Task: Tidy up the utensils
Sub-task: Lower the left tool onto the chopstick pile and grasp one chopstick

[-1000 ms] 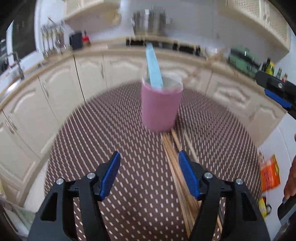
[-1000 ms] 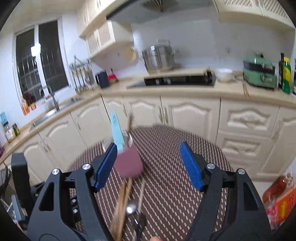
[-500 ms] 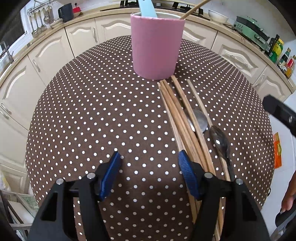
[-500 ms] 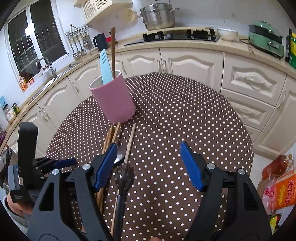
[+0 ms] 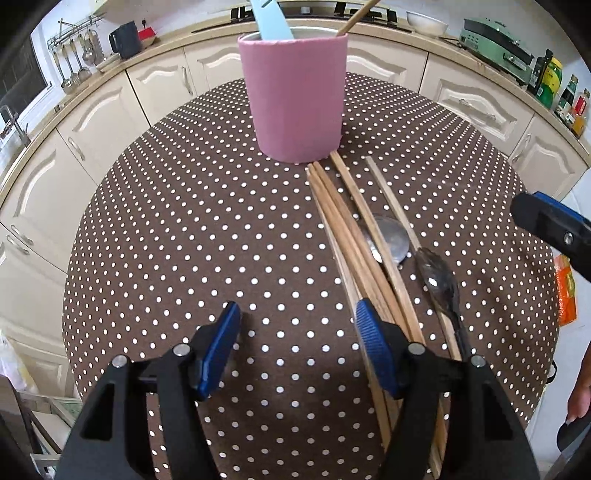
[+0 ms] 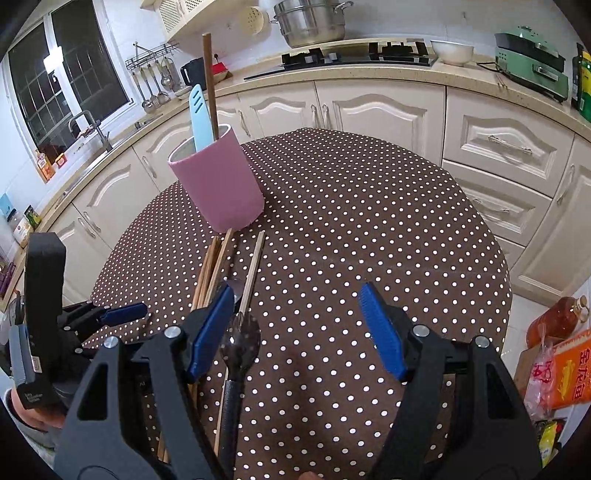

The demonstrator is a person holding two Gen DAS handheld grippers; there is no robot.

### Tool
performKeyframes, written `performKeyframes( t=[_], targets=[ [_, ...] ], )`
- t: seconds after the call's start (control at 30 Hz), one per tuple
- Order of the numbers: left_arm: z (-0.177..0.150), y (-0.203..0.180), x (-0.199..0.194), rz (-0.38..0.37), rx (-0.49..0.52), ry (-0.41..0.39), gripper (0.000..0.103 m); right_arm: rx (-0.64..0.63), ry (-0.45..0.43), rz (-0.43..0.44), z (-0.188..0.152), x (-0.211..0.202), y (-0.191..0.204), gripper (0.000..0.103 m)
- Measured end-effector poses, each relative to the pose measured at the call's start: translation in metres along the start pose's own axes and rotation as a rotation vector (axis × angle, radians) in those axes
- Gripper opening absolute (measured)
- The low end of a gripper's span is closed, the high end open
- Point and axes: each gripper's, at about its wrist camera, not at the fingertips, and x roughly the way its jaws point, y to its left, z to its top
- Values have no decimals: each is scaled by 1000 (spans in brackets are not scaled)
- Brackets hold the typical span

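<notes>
A pink utensil holder (image 5: 297,98) (image 6: 218,184) stands upright on the round polka-dot table (image 5: 207,229) (image 6: 351,221). It holds a light blue spatula (image 6: 197,116) and one wooden chopstick (image 6: 209,88). Several wooden chopsticks (image 5: 354,240) (image 6: 212,266) lie in front of it, with a metal spoon (image 5: 391,238) and a dark spoon (image 5: 441,286) (image 6: 238,339) beside them. My left gripper (image 5: 297,321) is open and empty above the table, just left of the chopsticks. My right gripper (image 6: 297,306) is open and empty, its left finger over the chopsticks.
Cream kitchen cabinets (image 6: 369,110) and a counter ring the table. A hob (image 6: 354,55), a steel pot (image 6: 310,22), a green appliance (image 6: 528,62) and bottles (image 5: 561,96) stand on the counter. A sink (image 6: 88,136) is at the left. Bags (image 6: 557,362) lie on the floor at the right.
Both grippers have tilted downward and come lower over the table, so the chopsticks and spoons are now in view. Both stay open and empty.
</notes>
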Motion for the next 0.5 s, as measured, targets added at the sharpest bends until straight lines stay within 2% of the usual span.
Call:
performKeyframes(
  t=[0.33,0.37,0.43,0.5],
  targets=[
    [-1,-4,-1,9,11,23,65,4,4,4,1,2,1,70],
    [1,-5,1,15,9,25,66,6,5,5,1,2,1,70],
    [6,-4,5,32,-2,31,75,5,5,5,1,2,2,70],
    [12,-2,15,41,-17,67,76,5,5,7,2,2,1,70]
  ],
)
